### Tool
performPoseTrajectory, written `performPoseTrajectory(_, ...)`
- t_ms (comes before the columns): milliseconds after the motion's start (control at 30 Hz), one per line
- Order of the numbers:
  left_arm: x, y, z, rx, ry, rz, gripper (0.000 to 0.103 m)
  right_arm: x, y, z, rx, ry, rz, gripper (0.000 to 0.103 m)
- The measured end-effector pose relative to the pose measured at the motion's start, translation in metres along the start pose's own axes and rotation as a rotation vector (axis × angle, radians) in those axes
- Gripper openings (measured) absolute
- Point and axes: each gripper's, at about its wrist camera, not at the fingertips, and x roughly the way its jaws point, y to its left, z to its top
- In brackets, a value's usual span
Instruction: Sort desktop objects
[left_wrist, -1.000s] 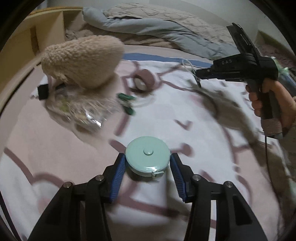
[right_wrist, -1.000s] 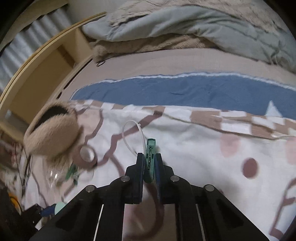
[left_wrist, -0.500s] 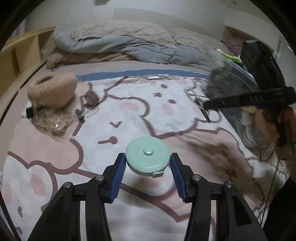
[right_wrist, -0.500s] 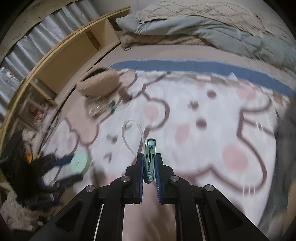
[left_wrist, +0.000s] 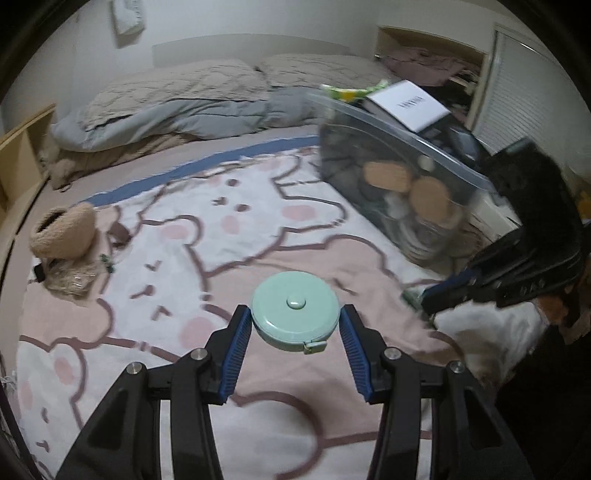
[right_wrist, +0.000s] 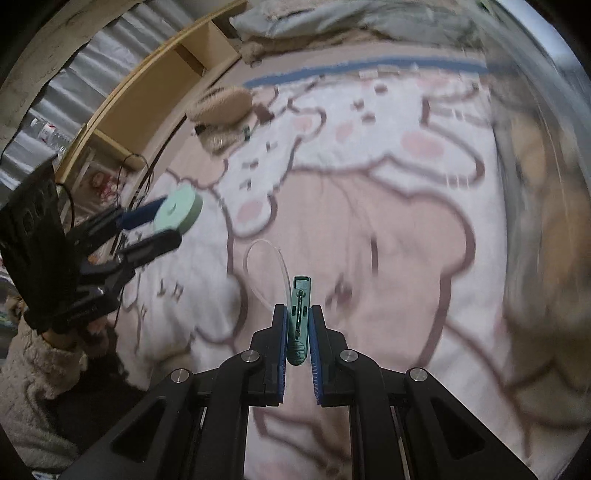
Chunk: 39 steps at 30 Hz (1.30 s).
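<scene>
Left tool (left_wrist: 295, 325) is clamped on a mint tape measure (left_wrist: 294, 310); right tool (right_wrist: 297, 325) pinches a green clip (right_wrist: 298, 321) upright. Both are carried above the bed (left_wrist: 258, 236), probably toward the clear storage bin (left_wrist: 402, 184) ahead-right.

Home bedroom, bed with cartoon-bear blanket (left_wrist: 258, 236), rumpled grey duvet (left_wrist: 177, 114), pillows (left_wrist: 314, 70), wooden shelving (right_wrist: 155, 92)
</scene>
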Motion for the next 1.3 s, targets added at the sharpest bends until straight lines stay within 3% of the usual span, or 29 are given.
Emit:
performPoseTrajectory(133, 0.008, -0.026, -0.01, 0.026, 0.017, -0.037, 0.049, 0.014, -0.02, -0.026, 0.091, 0.053, 0.078, 0.012)
performPoseTrajectory(233, 0.021, -0.041, -0.019, 0.039, 0.049, -0.07, 0.049, 0.028, -0.037, -0.038, 0.132, 0.091, 0.087, 0.012)
performPoseTrajectory(533, 0.065, -0.058, -0.049, 0.047, 0.15, -0.127, 0.049, 0.049, -0.076, -0.053, 0.195, 0.123, 0.008, 0.012)
performPoseTrajectory(733, 0.086, -0.058, -0.063, 0.058, 0.19, -0.107, 0.049, 0.036, -0.062, -0.048, 0.077, 0.096, -0.102, 0.014)
performPoseTrajectory(767, 0.091, -0.057, -0.065, 0.057, 0.201, -0.099, 0.049, 0.034, -0.061, -0.047, 0.062, 0.093, -0.117, 0.019)
performPoseTrajectory(833, 0.097, -0.055, -0.071, 0.054, 0.216, -0.091, 0.049, 0.03, -0.063, -0.048, 0.045, 0.086, -0.136, 0.057)
performPoseTrajectory(867, 0.099, -0.054, -0.072, 0.056, 0.218, -0.09, 0.05, 0.027, -0.063, -0.048, 0.036, 0.076, -0.149, 0.082)
performPoseTrajectory(967, 0.101, -0.056, -0.075, 0.072, 0.21, -0.085, 0.05, 0.018, -0.056, -0.046, -0.029, 0.048, -0.216, 0.083)
performPoseTrajectory(1100, 0.102, -0.054, -0.079, 0.069, 0.208, -0.088, 0.051, 0.014, -0.031, -0.052, -0.236, 0.026, -0.335, 0.083)
performPoseTrajectory(1167, 0.103, -0.052, -0.081, 0.061, 0.207, -0.096, 0.063, 0.02, -0.022, -0.058, -0.286, 0.046, -0.368, 0.083)
performPoseTrajectory(1233, 0.104, -0.052, -0.083, 0.06, 0.205, -0.104, 0.07, 0.026, -0.018, -0.063, -0.295, 0.069, -0.333, 0.082)
performPoseTrajectory(1267, 0.104, -0.054, -0.083, 0.066, 0.202, -0.101, 0.071, 0.029, -0.018, -0.064, -0.285, 0.079, -0.31, 0.076)
performPoseTrajectory(1300, 0.104, -0.056, -0.084, 0.076, 0.2, -0.097, 0.072, 0.031, -0.018, -0.064, -0.263, 0.084, -0.288, 0.063)
